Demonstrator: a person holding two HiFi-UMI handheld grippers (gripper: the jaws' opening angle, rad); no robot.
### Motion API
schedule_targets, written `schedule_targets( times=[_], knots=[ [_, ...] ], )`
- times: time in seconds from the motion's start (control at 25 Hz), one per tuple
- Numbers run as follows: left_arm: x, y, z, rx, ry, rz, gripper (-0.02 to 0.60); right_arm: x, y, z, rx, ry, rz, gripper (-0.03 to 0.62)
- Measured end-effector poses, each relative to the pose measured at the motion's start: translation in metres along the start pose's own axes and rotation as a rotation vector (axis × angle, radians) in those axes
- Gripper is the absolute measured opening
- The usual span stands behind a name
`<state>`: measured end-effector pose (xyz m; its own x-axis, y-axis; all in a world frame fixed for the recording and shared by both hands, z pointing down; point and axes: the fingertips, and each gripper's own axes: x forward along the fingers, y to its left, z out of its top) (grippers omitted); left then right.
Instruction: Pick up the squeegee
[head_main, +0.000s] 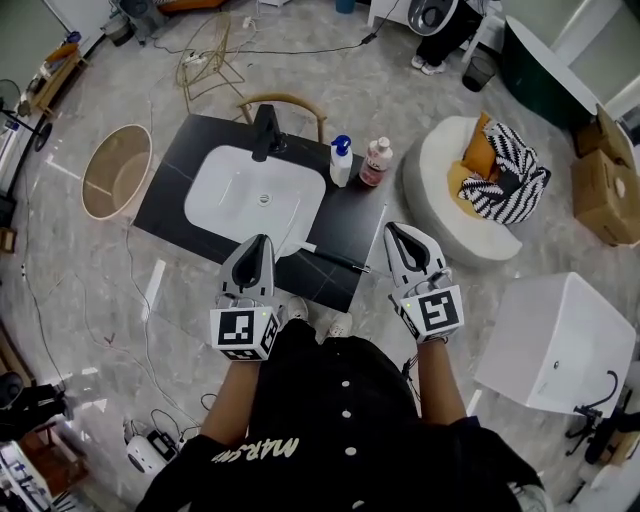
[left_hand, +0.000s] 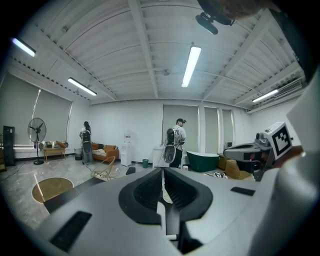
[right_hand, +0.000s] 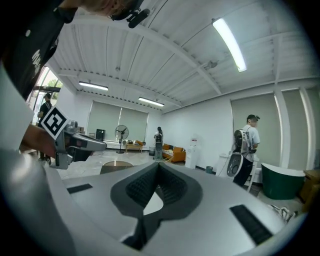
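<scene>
The squeegee (head_main: 338, 260) lies flat on the black counter (head_main: 170, 190), at its near right part. It is just to the near right of the white sink (head_main: 255, 188), and its thin dark handle runs slantwise toward the counter's right edge. Neither gripper touches it.

The left gripper (head_main: 263, 239) hangs over the near edge of the counter, to the left of the squeegee. Its fingers (left_hand: 146, 192) are pressed together with nothing between them. The right gripper (head_main: 393, 231) hangs past the counter's right edge, to the right of the squeegee. Its fingers (right_hand: 142, 187) also meet at their tips and hold nothing. Both point away from the person, roughly level.

At the far rim of the sink stands a black tap (head_main: 265, 130). To its right, on the far right part of the counter, a spray bottle (head_main: 341, 160) with a blue head stands upright just beside a pink bottle (head_main: 376, 162). A wooden chair (head_main: 285, 103) stands behind the counter. To the right of the counter is a round white seat (head_main: 440, 190) with a striped cushion (head_main: 515, 175) on it, and to the left a round tan tub (head_main: 117, 170) sits on the floor.
</scene>
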<state>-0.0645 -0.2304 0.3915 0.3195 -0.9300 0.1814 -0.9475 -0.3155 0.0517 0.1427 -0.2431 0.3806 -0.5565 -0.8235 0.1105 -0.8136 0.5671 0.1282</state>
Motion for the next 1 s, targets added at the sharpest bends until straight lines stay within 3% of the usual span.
schedule_targets(
  times=[0.44,0.8,1.0],
  knots=[
    [0.022,0.023,-0.012,-0.023,0.039,-0.064,0.021,0.065,0.04,-0.059,-0.123,0.209,0.224,-0.003],
    [0.014,0.024,-0.053,-0.099,0.132,-0.079,0.021,0.095,0.068,-0.167,-0.049,0.455,0.362,-0.002],
    [0.011,0.022,-0.083,-0.133,0.174,-0.086,0.021,0.109,0.085,-0.221,-0.03,0.549,0.424,0.044]
  ],
)
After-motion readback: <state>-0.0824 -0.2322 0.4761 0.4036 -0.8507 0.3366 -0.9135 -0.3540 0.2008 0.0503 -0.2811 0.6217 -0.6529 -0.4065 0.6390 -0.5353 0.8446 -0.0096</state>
